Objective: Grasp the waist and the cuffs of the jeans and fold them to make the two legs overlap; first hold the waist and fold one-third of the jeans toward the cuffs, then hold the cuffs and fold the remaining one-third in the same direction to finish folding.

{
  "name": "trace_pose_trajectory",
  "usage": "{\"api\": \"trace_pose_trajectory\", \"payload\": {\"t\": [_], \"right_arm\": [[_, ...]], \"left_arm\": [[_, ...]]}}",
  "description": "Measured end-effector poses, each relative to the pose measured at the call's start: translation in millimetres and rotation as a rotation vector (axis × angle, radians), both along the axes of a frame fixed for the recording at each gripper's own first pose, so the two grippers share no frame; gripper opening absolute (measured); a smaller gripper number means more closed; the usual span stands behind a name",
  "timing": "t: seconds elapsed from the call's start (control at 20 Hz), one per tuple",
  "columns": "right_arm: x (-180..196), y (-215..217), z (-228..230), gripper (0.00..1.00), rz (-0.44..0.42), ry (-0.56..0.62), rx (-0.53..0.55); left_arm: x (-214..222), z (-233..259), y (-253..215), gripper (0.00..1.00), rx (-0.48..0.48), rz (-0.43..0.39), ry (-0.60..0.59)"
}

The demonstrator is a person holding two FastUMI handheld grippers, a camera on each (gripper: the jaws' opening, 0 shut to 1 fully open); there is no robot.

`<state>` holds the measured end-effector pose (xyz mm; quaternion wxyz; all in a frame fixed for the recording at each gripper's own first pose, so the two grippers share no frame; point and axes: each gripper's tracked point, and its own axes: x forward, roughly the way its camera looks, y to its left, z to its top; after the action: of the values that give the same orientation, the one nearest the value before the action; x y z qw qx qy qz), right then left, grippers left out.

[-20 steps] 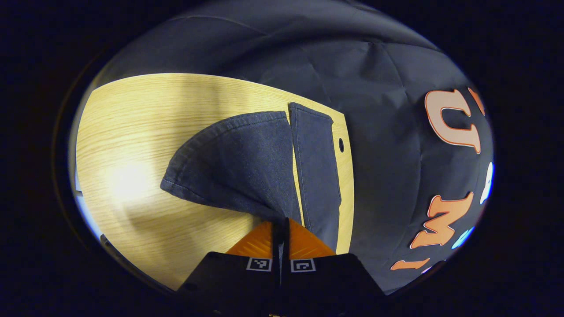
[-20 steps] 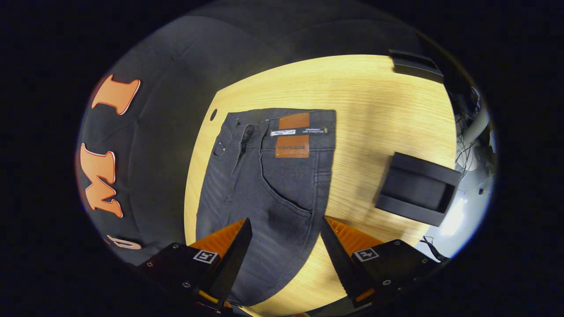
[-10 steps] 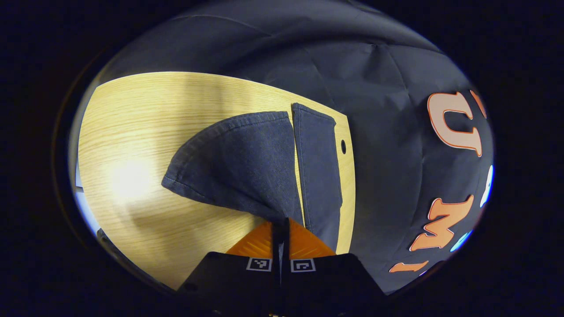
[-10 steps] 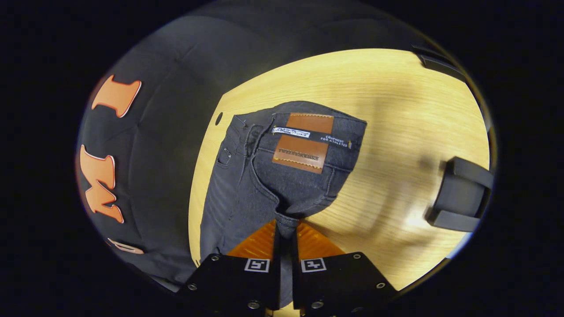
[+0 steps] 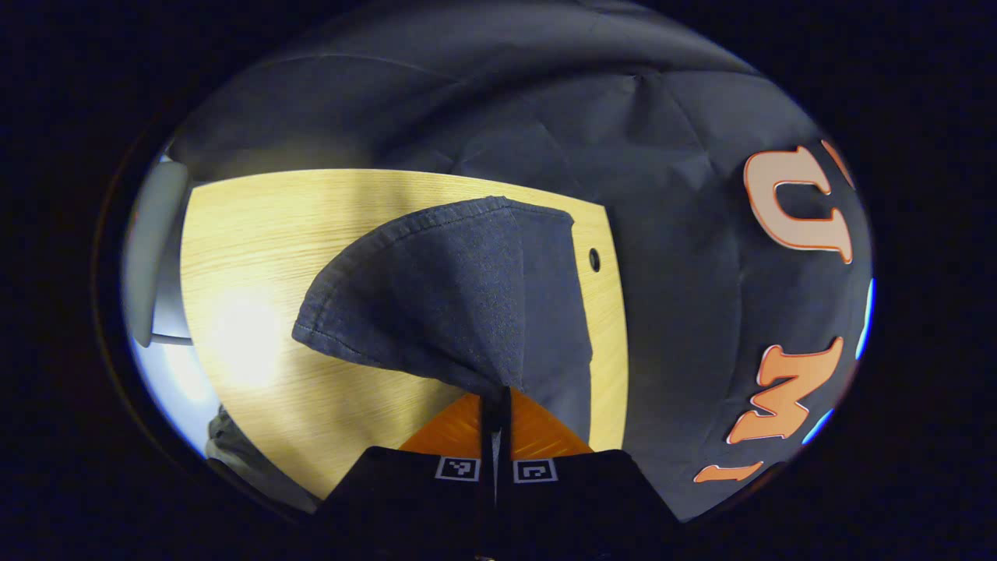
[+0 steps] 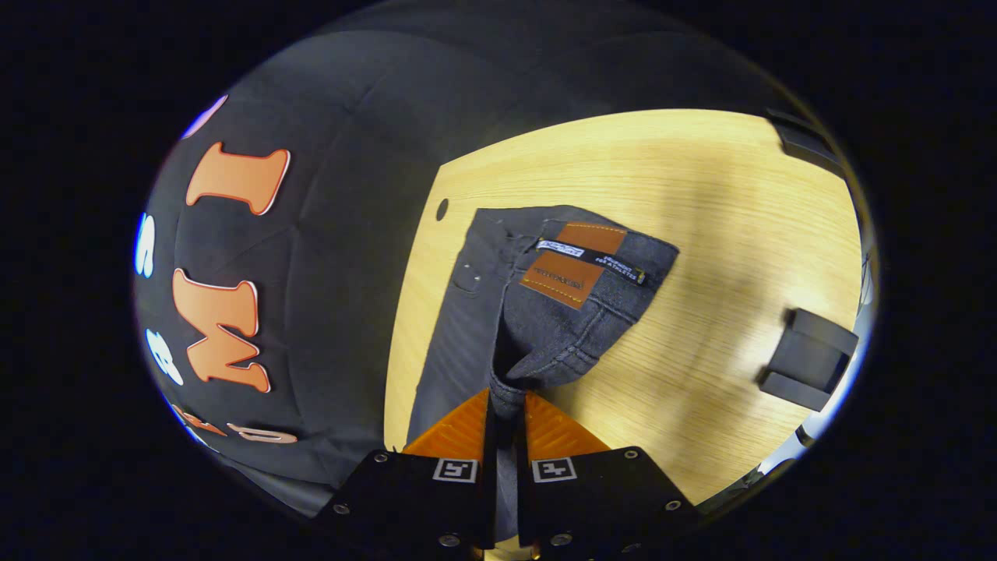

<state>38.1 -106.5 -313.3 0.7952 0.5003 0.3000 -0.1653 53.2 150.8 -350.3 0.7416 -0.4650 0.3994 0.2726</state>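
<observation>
While the dark denim jeans [image 6: 545,312] lie on the pale wooden table [image 6: 701,195], cuff cloth is pinched by the left gripper [image 5: 495,405], waist-side cloth by the right gripper [image 6: 506,409]; soft, heavy denim is best gripped at hems.

One jeans [image 6: 545,312], one table [image 6: 701,195], one black box [image 6: 806,358].
</observation>
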Motion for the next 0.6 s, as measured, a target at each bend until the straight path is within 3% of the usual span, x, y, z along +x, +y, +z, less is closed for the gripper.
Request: {"api": "trace_pose_trajectory", "payload": {"t": [0.1,0.3,0.6], "right_arm": [[21.1,7.3,18.7,0.12,0.027,-0.027,-0.028],[67.0,15.7,36.5,0.12,0.027,-0.044,-0.033],[134.5,18.6,15.7,0.12,0.041,0.029,-0.024]], "left_arm": [[13.5,16.3,-5.1,0.01,0.016,-0.054,0.034],[55.3,16.1,10.0,0.01,0.062,-0.061,0.125],[117.0,1.7,12.6,0.01,0.1,-0.09,0.254]]}}
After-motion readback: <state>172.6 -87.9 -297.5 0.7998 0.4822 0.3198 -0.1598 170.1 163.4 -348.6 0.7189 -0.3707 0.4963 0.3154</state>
